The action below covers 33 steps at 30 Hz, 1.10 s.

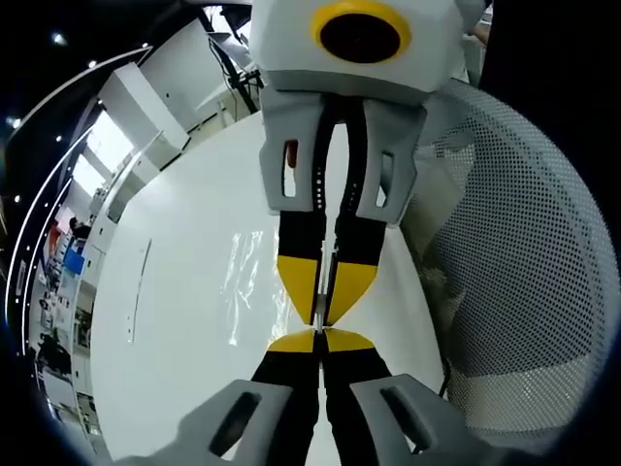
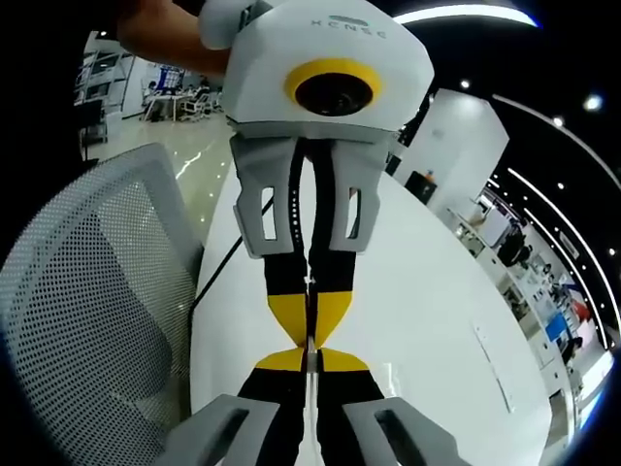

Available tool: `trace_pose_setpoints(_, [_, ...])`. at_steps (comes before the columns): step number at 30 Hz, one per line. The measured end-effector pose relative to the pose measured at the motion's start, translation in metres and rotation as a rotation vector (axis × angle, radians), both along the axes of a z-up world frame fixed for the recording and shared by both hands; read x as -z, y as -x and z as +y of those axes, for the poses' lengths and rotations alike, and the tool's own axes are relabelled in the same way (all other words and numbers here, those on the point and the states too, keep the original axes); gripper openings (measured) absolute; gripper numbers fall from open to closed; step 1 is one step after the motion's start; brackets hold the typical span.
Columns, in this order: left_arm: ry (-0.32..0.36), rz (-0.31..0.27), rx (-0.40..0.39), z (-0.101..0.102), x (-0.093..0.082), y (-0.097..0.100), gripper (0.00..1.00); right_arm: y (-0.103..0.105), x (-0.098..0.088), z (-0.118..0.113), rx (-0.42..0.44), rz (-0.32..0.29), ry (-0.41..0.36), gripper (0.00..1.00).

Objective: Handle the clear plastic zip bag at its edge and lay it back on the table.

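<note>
The clear zip bag (image 1: pixel 247 282) is pinched at its edge by both closed grippers, tip to tip: left gripper (image 1: pixel 318 340), right gripper (image 2: pixel 310 357). A mesh chair (image 1: pixel 514 243) is seen just beside the white table (image 1: pixel 175 320).

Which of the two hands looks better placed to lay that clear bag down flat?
Probably left. The left hand-held gripper and right hand-held gripper meet tip to tip, both shut. The left gripper view looks down on the clear bag, glinting on the white table just beside the tips.

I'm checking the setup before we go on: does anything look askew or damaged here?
Nothing looks damaged. The clear zip bag lies crinkled on the white table, its edge pinched between the left gripper and right gripper, which meet tip to tip.
</note>
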<state>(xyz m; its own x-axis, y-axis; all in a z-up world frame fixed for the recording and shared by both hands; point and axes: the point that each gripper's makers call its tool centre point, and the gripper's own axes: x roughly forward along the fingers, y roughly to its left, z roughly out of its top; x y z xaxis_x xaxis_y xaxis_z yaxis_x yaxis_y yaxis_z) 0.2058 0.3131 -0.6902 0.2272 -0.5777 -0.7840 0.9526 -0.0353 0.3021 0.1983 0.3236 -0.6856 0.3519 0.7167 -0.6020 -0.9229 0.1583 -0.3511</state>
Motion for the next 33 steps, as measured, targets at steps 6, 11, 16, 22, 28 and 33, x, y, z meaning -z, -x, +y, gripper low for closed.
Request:
trace_pose_setpoints(6, [-0.012,0.005,-0.002,0.0048,0.0034,0.0015,0.00,0.0019,0.0029,0.0064,-0.013,0.007,0.010,0.00])
trace_pose_setpoints(11, [-0.014,0.016,-0.011,0.0096,0.0049,0.0034,0.00,0.0037,0.0038,0.0094,-0.015,0.016,0.005,0.00])
trace_pose_setpoints(16, [-0.013,0.021,-0.015,0.0107,0.0044,0.0037,0.00,0.0039,0.0031,0.0092,-0.008,0.019,0.000,0.00])
trace_pose_setpoints(22, [-0.017,0.021,-0.004,0.0083,0.0039,0.0041,0.00,0.0033,0.0033,0.0073,0.002,0.023,0.001,0.00])
trace_pose_setpoints(28, [-0.017,0.031,0.002,0.0079,0.0036,0.0045,0.00,0.0030,0.0036,0.0073,0.014,0.030,-0.007,0.00])
trace_pose_setpoints(33, [-0.024,0.036,0.013,0.0086,0.0053,0.0041,0.00,0.0035,0.0050,0.0070,0.024,0.036,-0.011,0.00])
